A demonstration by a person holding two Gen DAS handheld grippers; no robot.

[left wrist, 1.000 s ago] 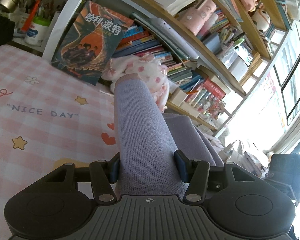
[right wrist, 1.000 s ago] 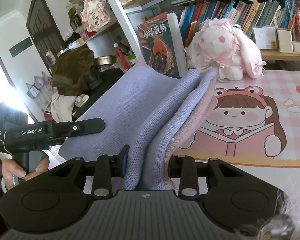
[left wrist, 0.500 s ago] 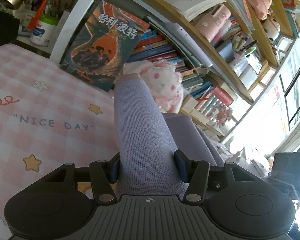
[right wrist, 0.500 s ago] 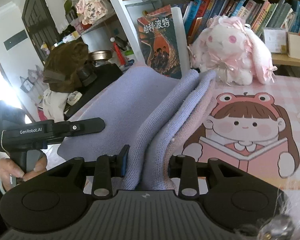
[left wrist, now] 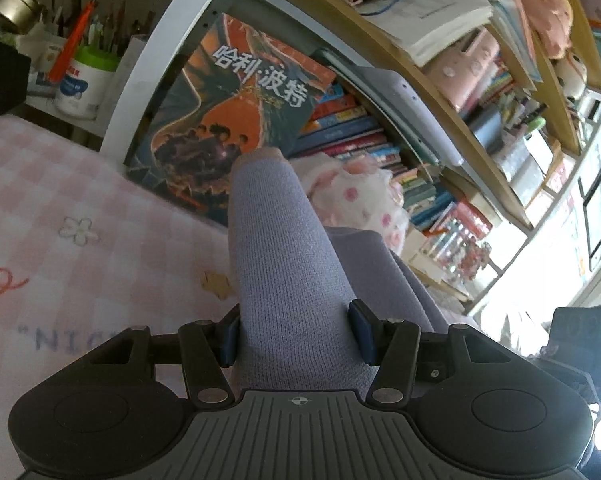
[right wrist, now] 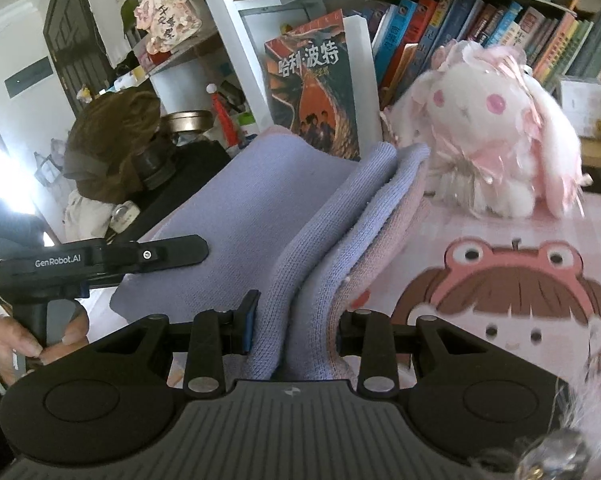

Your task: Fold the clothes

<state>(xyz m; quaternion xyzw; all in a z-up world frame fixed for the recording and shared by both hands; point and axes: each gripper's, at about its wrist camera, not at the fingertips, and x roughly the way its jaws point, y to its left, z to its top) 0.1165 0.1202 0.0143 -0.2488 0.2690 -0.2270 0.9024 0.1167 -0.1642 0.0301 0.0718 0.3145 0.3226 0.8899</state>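
A lilac knit garment (left wrist: 284,280) with a pink edge is held up between both grippers above a pink printed tablecloth (left wrist: 80,208). My left gripper (left wrist: 294,334) is shut on a thick fold of it, the cloth filling the gap between the blue pads. In the right wrist view the garment (right wrist: 260,208) hangs in several layers, and my right gripper (right wrist: 296,326) is shut on its bunched edge. The left gripper (right wrist: 112,260) shows there too, held by a hand (right wrist: 24,340) at the left.
A bookshelf (left wrist: 440,120) packed with books stands just behind the table. A large orange and dark book (right wrist: 316,92) leans against it, beside a white and pink plush rabbit (right wrist: 488,136). A cup of pens (left wrist: 84,84) stands at the far left.
Both grippers have carried the garment towards the bookshelf; the big book and the plush rabbit now look larger and nearer. Neither grip on the cloth has changed.
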